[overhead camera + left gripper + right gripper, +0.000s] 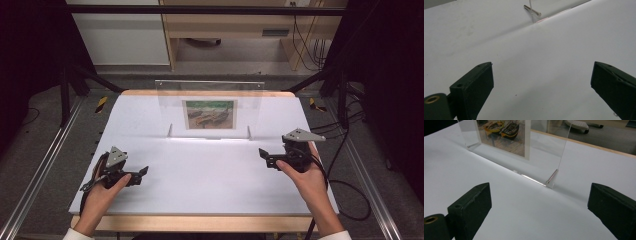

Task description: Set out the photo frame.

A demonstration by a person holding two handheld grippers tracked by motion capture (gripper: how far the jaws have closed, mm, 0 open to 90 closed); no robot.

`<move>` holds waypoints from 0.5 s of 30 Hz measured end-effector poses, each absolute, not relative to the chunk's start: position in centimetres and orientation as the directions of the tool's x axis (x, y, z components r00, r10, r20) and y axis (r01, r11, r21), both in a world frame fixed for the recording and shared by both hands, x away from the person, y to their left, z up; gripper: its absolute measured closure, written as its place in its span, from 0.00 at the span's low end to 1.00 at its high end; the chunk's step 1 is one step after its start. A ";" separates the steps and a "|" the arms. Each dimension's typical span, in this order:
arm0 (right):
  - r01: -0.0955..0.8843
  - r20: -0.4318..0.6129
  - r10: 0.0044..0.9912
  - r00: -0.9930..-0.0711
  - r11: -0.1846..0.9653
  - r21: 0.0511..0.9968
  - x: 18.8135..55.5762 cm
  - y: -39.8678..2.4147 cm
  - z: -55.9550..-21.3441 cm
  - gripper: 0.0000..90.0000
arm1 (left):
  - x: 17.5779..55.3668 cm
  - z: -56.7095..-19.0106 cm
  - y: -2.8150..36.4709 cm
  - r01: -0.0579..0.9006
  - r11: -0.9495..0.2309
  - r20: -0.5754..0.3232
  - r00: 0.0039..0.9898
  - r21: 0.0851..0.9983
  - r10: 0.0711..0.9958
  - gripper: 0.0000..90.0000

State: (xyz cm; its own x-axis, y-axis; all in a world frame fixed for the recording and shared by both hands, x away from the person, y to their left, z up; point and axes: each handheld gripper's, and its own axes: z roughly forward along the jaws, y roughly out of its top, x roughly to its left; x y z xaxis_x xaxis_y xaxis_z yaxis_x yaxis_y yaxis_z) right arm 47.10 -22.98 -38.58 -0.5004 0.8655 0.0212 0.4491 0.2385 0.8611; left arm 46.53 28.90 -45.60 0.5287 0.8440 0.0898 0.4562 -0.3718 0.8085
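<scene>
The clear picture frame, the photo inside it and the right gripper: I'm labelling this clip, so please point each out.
clear picture frame [250,100]: high view, bare right-hand pane.
photo [209,114]: high view, middle of the print.
right gripper [265,156]: high view, between its open fingertips.

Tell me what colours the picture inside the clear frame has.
The picture shows brown and yellowish boats under a green band, with a pale border; the right gripper view shows it best.

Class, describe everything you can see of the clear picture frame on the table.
The clear picture frame is a transparent sheet, acrylic by its look, standing roughly upright near the table's far edge on small metal pin feet. A printed picture of boats sits at its middle. Its bottom edge rests on the white tabletop. Neither gripper touches it.
</scene>
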 end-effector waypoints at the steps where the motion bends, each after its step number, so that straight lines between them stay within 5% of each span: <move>1: 0.450 0.018 0.866 -0.500 0.242 0.860 47.0 -23.0 -38.8 0.06 | 46.5 -45.6 28.9 0.457 -0.373 0.090 0.529 0.808 0.844 0.05; 15: 0.501 0.041 0.873 -0.486 0.239 0.832 46.2 -23.1 -41.9 0.07 | 46.5 -45.5 29.0 0.457 -0.377 0.095 0.528 0.806 0.844 0.05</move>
State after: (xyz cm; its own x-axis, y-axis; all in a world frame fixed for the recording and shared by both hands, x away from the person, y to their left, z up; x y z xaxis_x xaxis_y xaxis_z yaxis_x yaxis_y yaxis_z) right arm 46.21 -23.06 -41.91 -0.4857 0.8731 0.0412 0.5006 0.2392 0.8320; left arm 46.50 29.02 -45.52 0.5285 0.8437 0.0946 0.4572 -0.3767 0.8056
